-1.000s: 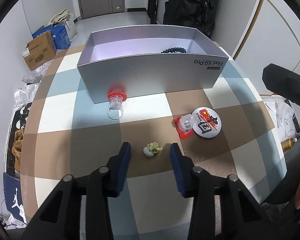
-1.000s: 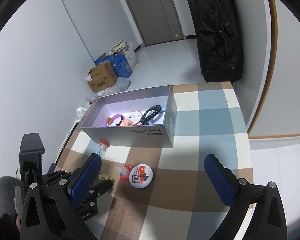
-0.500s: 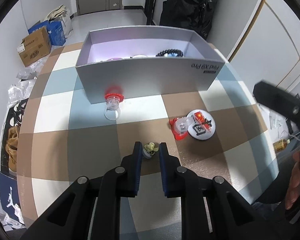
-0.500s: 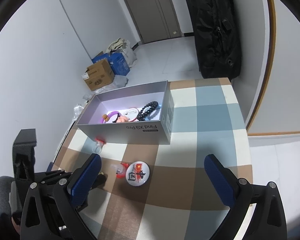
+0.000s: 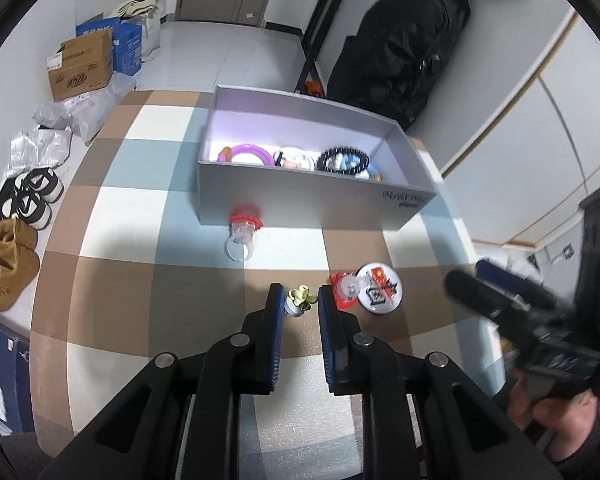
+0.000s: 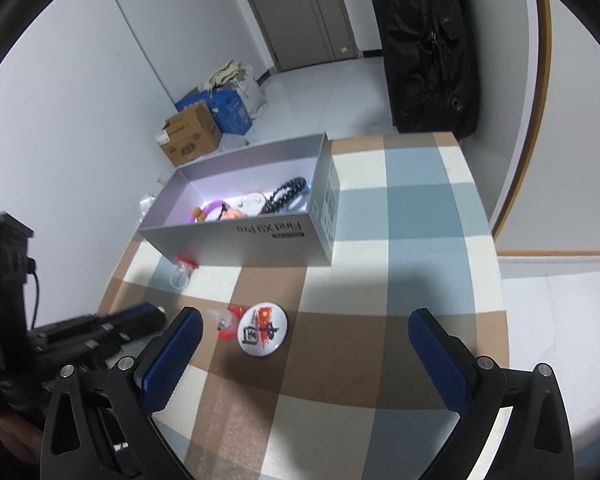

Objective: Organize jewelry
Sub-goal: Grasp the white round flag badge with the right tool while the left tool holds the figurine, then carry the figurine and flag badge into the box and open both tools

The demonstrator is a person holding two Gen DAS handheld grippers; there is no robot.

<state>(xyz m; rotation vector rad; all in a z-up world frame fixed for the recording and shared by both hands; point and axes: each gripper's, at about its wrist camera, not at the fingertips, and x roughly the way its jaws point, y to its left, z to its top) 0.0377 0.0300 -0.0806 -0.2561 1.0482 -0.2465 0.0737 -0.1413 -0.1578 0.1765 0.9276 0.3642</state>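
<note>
Green flower ring point(image 5: 299, 301) pinched inside left hand-held gripper point(image 5: 299, 305).

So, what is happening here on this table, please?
A person is sorting small jewelry into a grey box. The left gripper has just closed on a little green flower ring. The right gripper hangs open above the checked table, holding nothing. Two red-topped rings and a round badge lie outside the box; bracelets are already inside.
</note>
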